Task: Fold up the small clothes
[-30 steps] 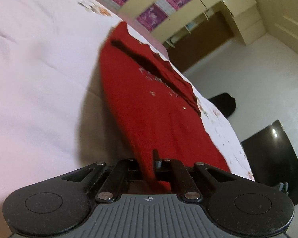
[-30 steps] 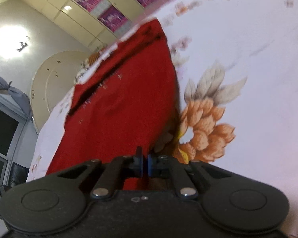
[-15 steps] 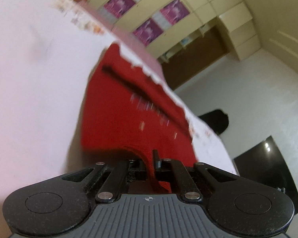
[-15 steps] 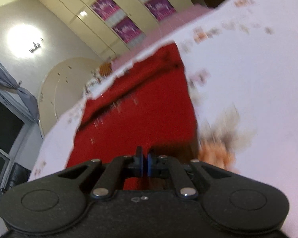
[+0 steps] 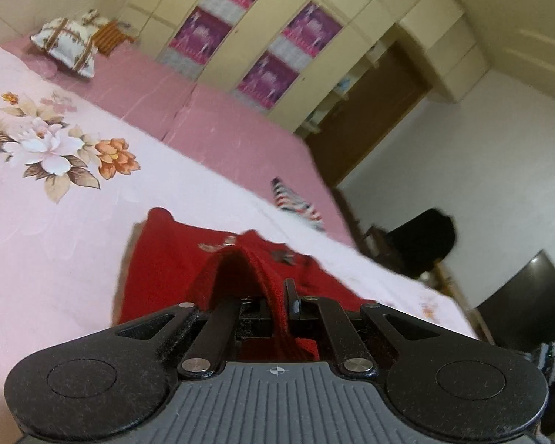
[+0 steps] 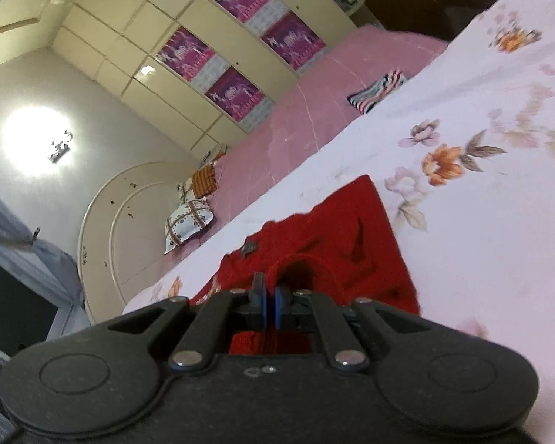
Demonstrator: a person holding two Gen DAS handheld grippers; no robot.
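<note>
Red knit garment [image 5: 159, 259] hem is pinched in both our grippers: the left gripper [image 5: 277, 305] and right gripper [image 6: 268, 301] are each closed on a raised fold. A second ago it lay stretched long; now we've carried the hem over, halving it on the floral pink bedsheet [image 5: 55, 222].

You have one red garment [image 5: 159, 270] on one floral bed sheet [image 5: 55, 229], pinched by two grippers: left gripper [image 5: 283, 301] and right gripper [image 6: 268, 301]. You also have one striped folded cloth [image 5: 296, 209], two pillows [image 6: 190, 207] and four purple wardrobe panels [image 6: 183, 51].
</note>
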